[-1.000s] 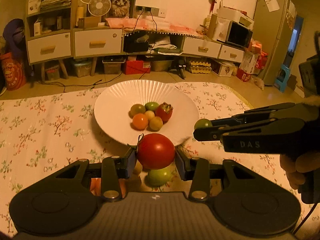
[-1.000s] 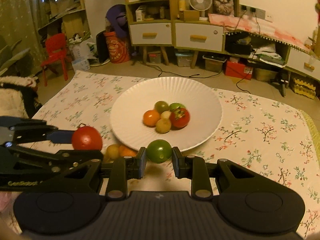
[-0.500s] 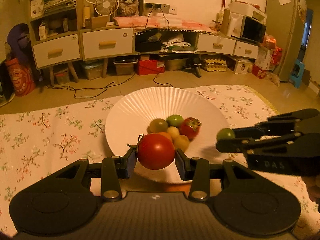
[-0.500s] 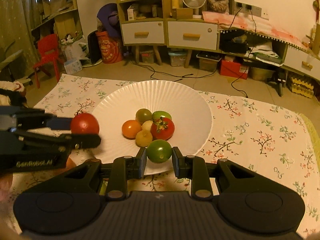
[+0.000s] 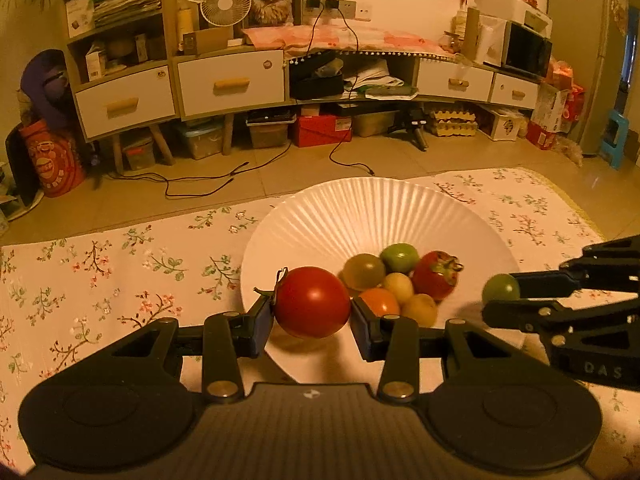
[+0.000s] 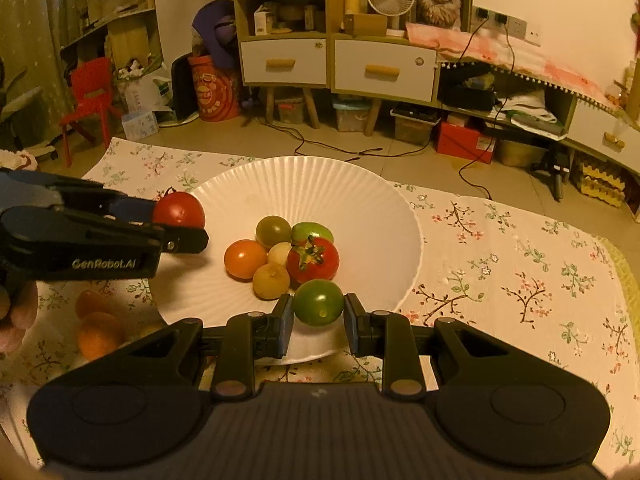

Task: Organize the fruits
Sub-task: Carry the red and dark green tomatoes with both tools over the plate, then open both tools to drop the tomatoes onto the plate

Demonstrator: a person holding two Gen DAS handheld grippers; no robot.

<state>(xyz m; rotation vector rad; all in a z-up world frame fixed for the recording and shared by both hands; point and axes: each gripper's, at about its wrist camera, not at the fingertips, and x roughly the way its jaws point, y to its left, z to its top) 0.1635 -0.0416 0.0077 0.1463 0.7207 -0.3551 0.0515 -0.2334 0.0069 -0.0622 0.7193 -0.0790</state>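
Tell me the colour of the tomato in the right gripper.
Green: the tomato held in the right gripper shows best in the right wrist view.

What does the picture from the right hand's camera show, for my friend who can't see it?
The right gripper holds a green tomato in its jaws over the near edge of a white ridged plate with six small tomatoes piled in the middle. The left gripper reaches in from the left with a red tomato. Everything sits on a flowery cloth.
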